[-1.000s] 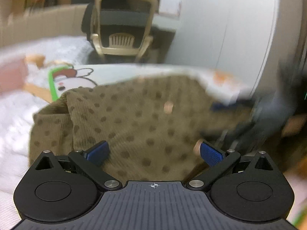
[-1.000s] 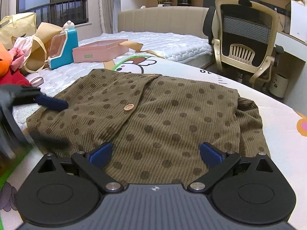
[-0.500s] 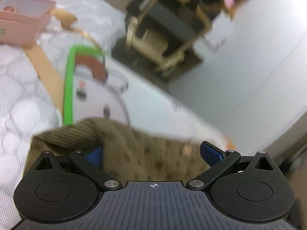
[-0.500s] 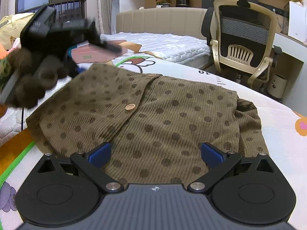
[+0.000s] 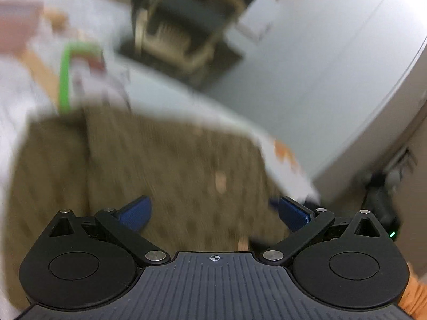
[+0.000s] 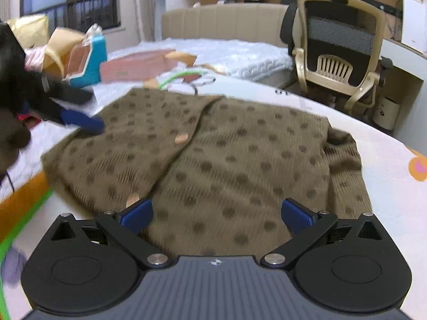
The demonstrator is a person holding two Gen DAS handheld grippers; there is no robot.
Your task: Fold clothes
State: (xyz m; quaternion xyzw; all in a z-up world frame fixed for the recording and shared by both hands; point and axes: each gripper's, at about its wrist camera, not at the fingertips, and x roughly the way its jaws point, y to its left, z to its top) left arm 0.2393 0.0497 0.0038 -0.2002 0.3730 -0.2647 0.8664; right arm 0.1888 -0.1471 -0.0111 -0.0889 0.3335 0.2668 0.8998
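A brown knitted cardigan (image 6: 240,165) with dark dots and tan buttons lies partly folded on a white printed mat (image 6: 395,200). My right gripper (image 6: 216,214) is open over its near hem, with nothing between the blue pads. Seen from the right wrist, my left gripper (image 6: 80,109) hovers at the cardigan's far left corner, one blue finger (image 6: 82,121) just over the fabric. The left wrist view is blurred by motion. It shows the left gripper (image 5: 213,212) open above the cardigan (image 5: 165,165), holding nothing.
An office chair (image 6: 339,53) stands beyond the mat at the right, with a small white bin (image 6: 387,114) beside it. On the bed (image 6: 240,56) behind lie a pink box (image 6: 133,66), a teal case (image 6: 90,58) and bags. A white cabinet (image 5: 320,80) rises nearby.
The left gripper swung from above the cardigan's upper left down to its left corner, and is still moving. The right gripper edged forward slightly. Both stayed open.
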